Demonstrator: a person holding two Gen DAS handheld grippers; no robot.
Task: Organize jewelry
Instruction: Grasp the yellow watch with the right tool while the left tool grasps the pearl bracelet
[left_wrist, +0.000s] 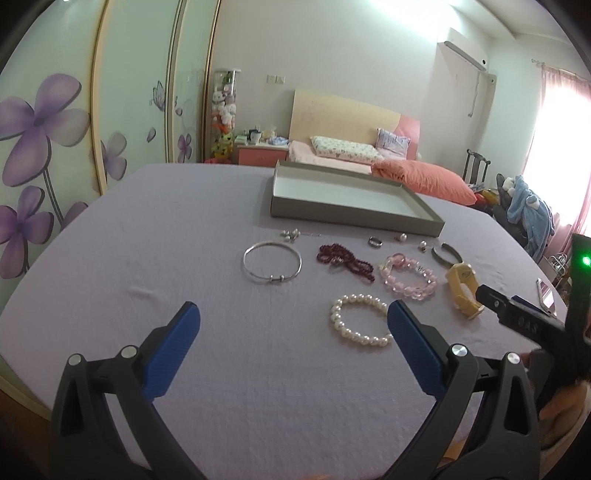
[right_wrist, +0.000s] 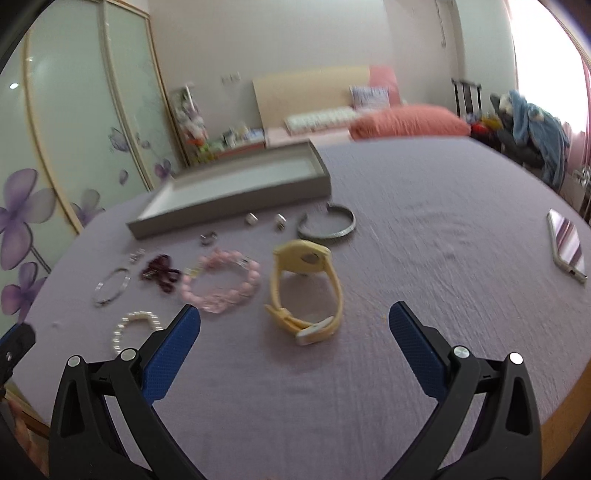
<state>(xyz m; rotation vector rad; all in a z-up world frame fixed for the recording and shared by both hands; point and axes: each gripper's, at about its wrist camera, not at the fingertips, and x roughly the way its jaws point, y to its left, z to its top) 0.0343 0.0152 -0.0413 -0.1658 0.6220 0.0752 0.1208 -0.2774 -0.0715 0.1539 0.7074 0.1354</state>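
Jewelry lies on a purple tablecloth in front of a shallow grey tray (left_wrist: 354, 212). In the left wrist view: a silver bangle (left_wrist: 272, 262), a dark red bead string (left_wrist: 343, 258), a pink bead bracelet (left_wrist: 408, 280), a pearl bracelet (left_wrist: 360, 319), a yellow watch (left_wrist: 463, 290), a grey cuff (left_wrist: 445, 253) and small rings and earrings. My left gripper (left_wrist: 293, 317) is open and empty, its right finger beside the pearl bracelet. My right gripper (right_wrist: 294, 317) is open and empty, just short of the yellow watch (right_wrist: 306, 288). The tray (right_wrist: 236, 206) holds nothing.
A phone (right_wrist: 567, 245) lies on the cloth at the right. The round table's wooden edge (right_wrist: 561, 402) shows at the near right. A bed, a chair with clothes and a flowered wardrobe stand beyond the table.
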